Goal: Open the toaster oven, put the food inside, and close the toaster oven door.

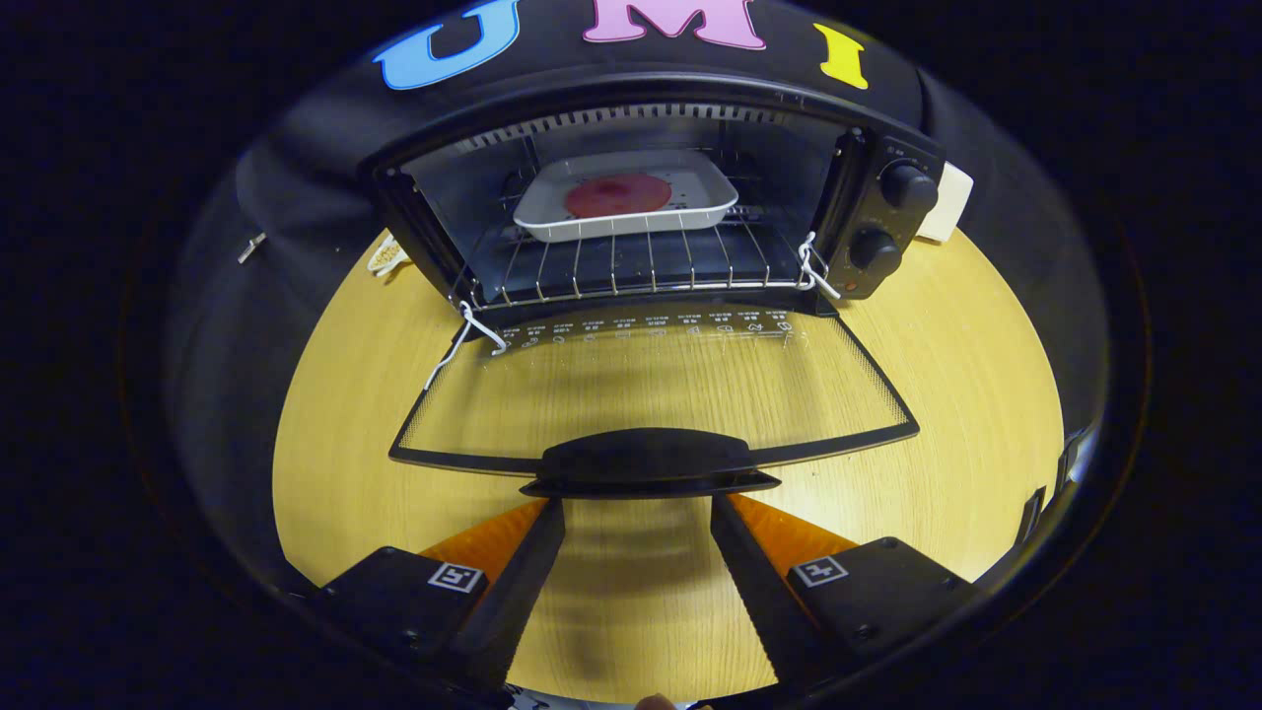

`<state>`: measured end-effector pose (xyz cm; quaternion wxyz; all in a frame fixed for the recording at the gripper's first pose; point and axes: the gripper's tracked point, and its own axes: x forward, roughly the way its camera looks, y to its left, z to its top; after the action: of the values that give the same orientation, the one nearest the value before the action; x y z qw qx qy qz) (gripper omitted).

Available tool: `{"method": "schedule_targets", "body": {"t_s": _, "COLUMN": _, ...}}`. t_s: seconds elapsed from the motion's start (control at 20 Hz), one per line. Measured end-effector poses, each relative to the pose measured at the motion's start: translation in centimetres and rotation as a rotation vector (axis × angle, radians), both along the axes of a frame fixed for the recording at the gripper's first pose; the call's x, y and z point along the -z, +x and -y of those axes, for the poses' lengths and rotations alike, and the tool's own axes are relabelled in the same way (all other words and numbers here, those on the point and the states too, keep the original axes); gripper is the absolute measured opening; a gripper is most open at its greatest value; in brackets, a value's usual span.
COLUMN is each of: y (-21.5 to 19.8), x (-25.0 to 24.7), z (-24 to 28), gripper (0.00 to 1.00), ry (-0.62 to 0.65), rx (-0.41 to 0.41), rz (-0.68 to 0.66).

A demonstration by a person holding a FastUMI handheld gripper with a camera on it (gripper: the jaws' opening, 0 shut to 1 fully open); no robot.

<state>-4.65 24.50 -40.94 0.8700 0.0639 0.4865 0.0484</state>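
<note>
1. Oven (pixel 868 212) sits at far side of wood surface (pixel 986 394), door (pixel 651 394) fully dropped open, lying flat toward the gripper.
2. Tray (pixel 626 197) w/ round red food (pixel 618 195) rests on wire rack (pixel 631 266) inside the cavity, toward the back, roughly centred.
3. Door handle (pixel 646 463) is at door's near edge, just ahead of the fingertips.
4. Gripper (pixel 638 513): jaws wide apart, holding nothing; tips sit right below the handle, one each side of its middle. Contact w/ handle can't be told.
5. Two knobs (pixel 892 217) stacked on oven's right panel.
6. White ties (pixel 473 330) at both door hinges, left one trailing down along door edge.
7. White box (pixel 948 202) behind oven's right side; a pale cord (pixel 387 256) on surface left of oven.
8. Glass door is see-through, wood grain showing under it.
</note>
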Motion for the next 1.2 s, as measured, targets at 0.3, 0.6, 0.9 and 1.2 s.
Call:
{"method": "schedule_targets", "body": {"t_s": 0.3, "y": 1.1, "x": -3.5, "z": -0.2, "gripper": 0.97, "ry": 0.057, "rx": 0.009, "rz": 0.111}}
{"method": "schedule_targets", "body": {"t_s": 0.6, "y": 4.3, "x": -8.7, "z": 0.2, "gripper": 0.99, "ry": 0.085, "rx": 0.034, "rz": 0.255}}
{"method": "schedule_targets", "body": {"t_s": 0.9, "y": 5.1, "x": -10.4, "z": 0.1, "gripper": 0.99, "ry": 0.094, "rx": 0.046, "rz": 0.329}}
{"method": "schedule_targets", "body": {"t_s": 1.2, "y": 5.7, "x": -11.1, "z": 0.1, "gripper": 0.99, "ry": 0.09, "rx": 0.022, "rz": 0.38}}
